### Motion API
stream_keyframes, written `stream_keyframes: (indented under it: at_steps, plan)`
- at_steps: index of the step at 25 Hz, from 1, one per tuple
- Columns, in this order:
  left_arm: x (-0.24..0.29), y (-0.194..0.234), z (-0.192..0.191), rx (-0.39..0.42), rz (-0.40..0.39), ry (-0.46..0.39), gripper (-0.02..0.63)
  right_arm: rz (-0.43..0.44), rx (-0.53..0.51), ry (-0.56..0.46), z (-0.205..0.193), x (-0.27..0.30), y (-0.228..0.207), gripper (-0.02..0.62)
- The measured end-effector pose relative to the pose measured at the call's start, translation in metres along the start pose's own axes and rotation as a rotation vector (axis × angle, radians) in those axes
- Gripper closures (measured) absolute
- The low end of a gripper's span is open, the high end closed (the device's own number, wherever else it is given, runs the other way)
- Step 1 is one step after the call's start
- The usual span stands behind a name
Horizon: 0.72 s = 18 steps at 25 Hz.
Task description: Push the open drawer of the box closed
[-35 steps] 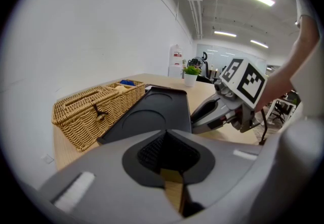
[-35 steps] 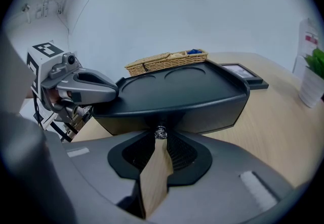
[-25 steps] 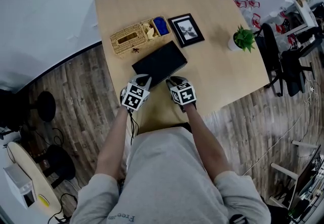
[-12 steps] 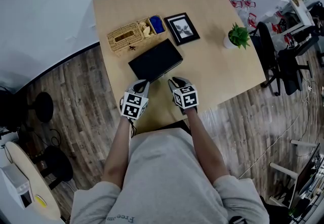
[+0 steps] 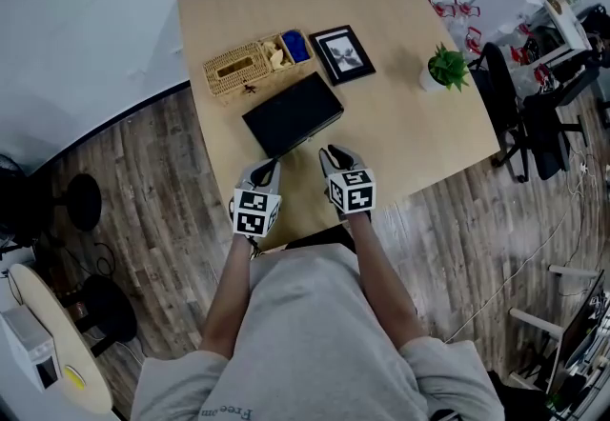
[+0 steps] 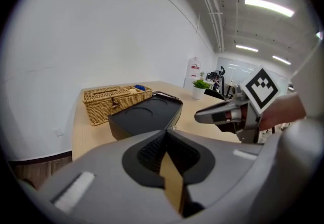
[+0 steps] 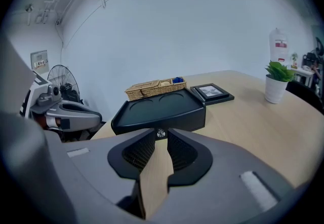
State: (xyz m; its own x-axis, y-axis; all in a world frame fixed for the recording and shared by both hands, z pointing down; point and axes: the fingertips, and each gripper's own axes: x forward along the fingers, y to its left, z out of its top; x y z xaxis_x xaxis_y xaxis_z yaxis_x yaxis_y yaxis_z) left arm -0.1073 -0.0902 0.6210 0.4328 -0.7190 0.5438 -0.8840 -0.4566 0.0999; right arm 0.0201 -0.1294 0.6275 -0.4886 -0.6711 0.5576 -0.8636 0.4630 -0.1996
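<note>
1. Nearest to me, both claws hover over the near edge of the tabletop [image 5: 400,133].
   - My left claw [image 5: 268,167] has its tips pressed together and holds nothing.
   - My right claw [image 5: 331,154] stands slightly apart, also empty. Through its gap, in the right gripper view, I see the small metal knob [image 7: 160,133] further off, not gripped.

2. Next out is the black box [image 5: 293,112]. It lies flat mid-tabletop, just beyond both claw tips, and neither claw touches it.
   - Its drawer [image 7: 182,120] faces me.
   - The front looks flush with the body, and I see no gap. I judge it seated or very nearly so.

3. Handling, as judged:
   - The box looks like a rigid plastic shell and is probably light.
   - On this smooth wood it may slide away instead of taking the push.
   - Apply force flat on the drawer front beside the knob, using closed tips as a blunt pusher.
   - Do not pinch the knob; it is small and likely slippery.
   - Keep the push square to the front, since an off-centre push could turn the box.

4. Beyond the box stand a wicker basket [image 5: 236,71] at far left and a picture frame [image 5: 342,53] to its right. Both are close behind the box and limit how far it can slide.

5. A potted plant [image 5: 448,69] stands well apart at far right.
</note>
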Motion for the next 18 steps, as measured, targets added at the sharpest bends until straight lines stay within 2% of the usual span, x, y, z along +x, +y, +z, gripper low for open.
stream_keyframes:
  at_steps: [5, 11, 18]
  plan:
    - [-0.005, -0.006, -0.004, 0.048, 0.011, 0.003, 0.554, -0.035, 0.029, -0.032, -0.002, -0.011, -0.005, 0.52]
    - [-0.007, -0.01, -0.009, 0.031, 0.009, 0.009, 0.554, -0.037, 0.065, -0.071, -0.003, -0.022, -0.004, 0.522]
    - [-0.002, -0.014, -0.008, 0.024, -0.005, 0.002, 0.553, -0.034, 0.068, -0.084, -0.006, -0.026, -0.004, 0.561]
